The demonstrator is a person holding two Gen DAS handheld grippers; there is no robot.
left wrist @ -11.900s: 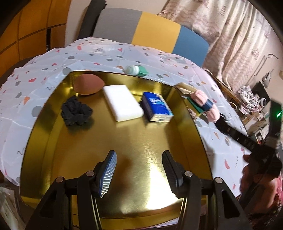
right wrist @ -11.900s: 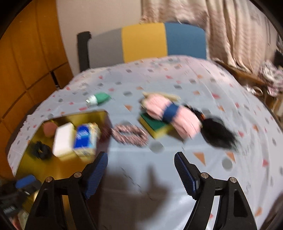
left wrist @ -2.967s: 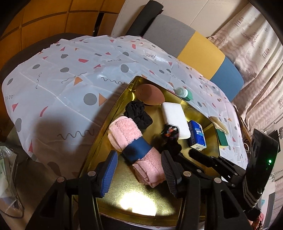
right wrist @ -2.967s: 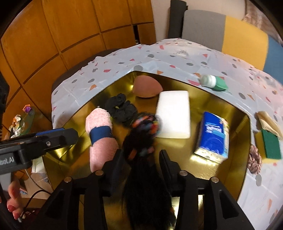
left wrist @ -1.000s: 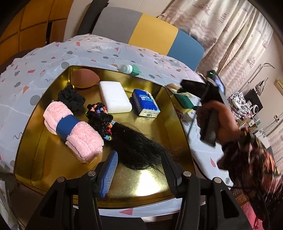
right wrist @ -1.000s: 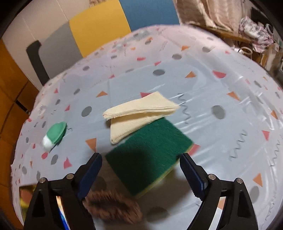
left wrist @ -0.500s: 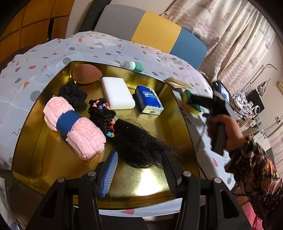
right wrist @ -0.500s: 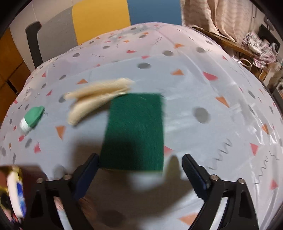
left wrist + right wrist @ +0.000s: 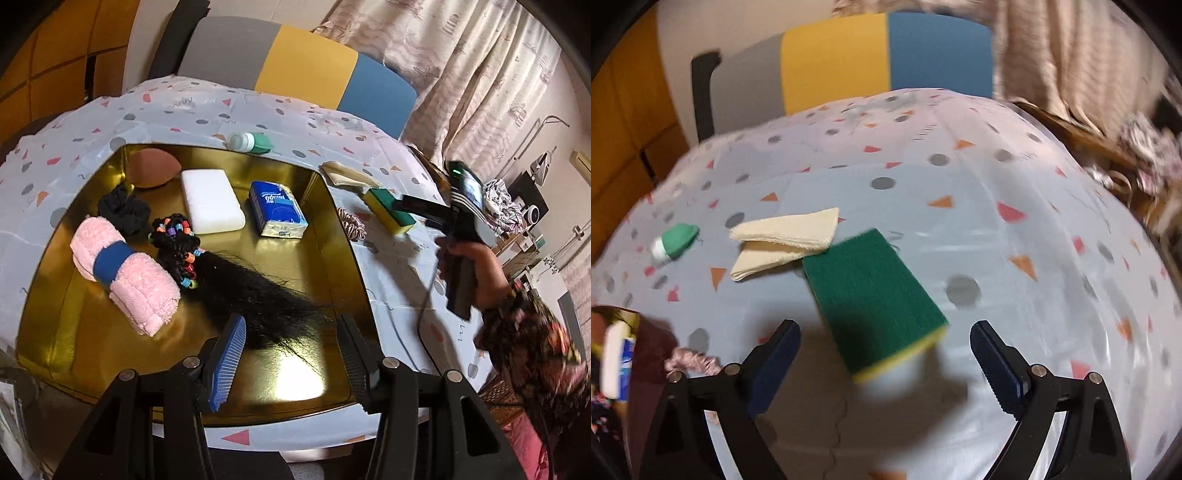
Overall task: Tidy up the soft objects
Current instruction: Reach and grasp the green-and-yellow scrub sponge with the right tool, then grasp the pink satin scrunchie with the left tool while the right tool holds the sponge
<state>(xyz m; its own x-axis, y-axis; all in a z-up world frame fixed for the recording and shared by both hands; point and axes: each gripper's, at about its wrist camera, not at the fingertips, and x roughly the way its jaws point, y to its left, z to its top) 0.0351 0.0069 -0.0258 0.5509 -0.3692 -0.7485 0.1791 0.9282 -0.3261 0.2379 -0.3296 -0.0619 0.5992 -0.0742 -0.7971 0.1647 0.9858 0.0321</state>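
Observation:
A gold tray [image 9: 288, 384] holds a rolled pink towel [image 9: 125, 273], a black hairpiece with beads [image 9: 236, 284], a black scrunchie [image 9: 123, 208], a white sponge [image 9: 210, 205], a brown sponge [image 9: 151, 170] and a blue tissue pack [image 9: 277, 214]. My left gripper [image 9: 291, 350] is open above the tray's near edge. My right gripper [image 9: 882, 354] is open just in front of a green and yellow scouring sponge [image 9: 871, 299] on the tablecloth; the sponge also shows in the left wrist view [image 9: 388, 210]. A folded cream cloth [image 9: 783, 243] lies behind it.
A pink scrunchie [image 9: 694, 362] lies by the tray's right side. A green and white bottle [image 9: 674, 242] lies on the tablecloth behind the tray. A chair [image 9: 295, 74] stands at the far side. The table's right edge drops off near clutter [image 9: 517, 214].
My right gripper has swung around the green sponge, and the sponge now sits between its open fingers. My left gripper has stayed open over the tray.

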